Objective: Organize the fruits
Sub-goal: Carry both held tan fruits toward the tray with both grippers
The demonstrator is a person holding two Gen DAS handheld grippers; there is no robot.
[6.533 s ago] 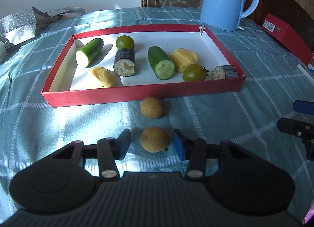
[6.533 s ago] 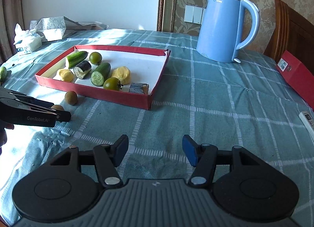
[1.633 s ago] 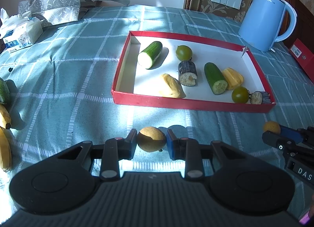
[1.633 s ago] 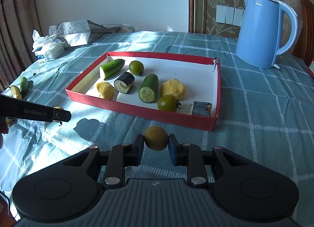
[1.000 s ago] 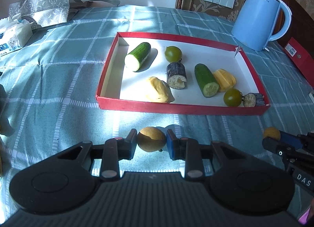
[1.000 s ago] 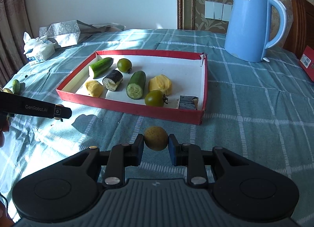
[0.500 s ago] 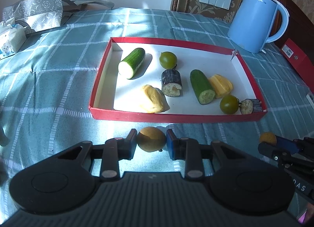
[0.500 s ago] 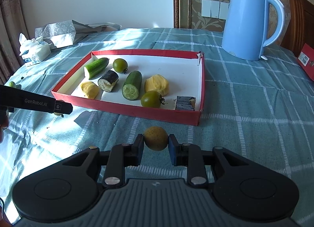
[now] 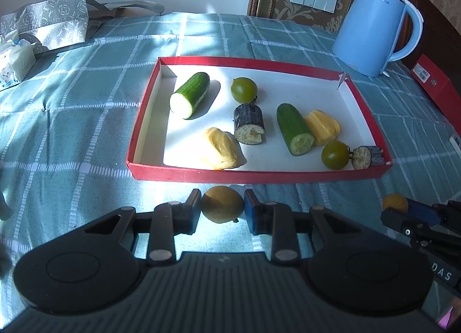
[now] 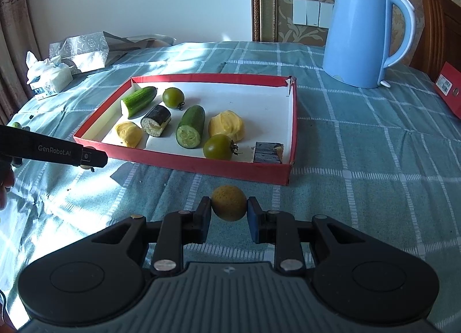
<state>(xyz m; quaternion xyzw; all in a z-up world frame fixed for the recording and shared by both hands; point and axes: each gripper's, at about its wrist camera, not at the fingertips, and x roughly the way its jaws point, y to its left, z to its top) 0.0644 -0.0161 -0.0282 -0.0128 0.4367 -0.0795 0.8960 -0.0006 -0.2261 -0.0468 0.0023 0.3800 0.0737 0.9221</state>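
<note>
Your left gripper [image 9: 222, 207] is clamped on a brown round fruit [image 9: 222, 203], held just short of the near wall of the red tray [image 9: 259, 179]. The tray holds cucumber pieces [image 9: 191, 94], green tomatoes [image 9: 243, 89] and yellow chunks [image 9: 220, 152]. To the right, your right gripper [image 10: 229, 212] grips a second brown fruit [image 10: 229, 202], also outside the tray.

1. The left gripper [image 9: 222, 208] is closed on a round brown fruit [image 9: 222, 204].
2. The red tray [image 9: 259, 175] lies just beyond it, with cucumber pieces [image 9: 191, 94] inside.
3. The right gripper [image 9: 402, 212] holds another brown fruit [image 9: 394, 203].
</note>
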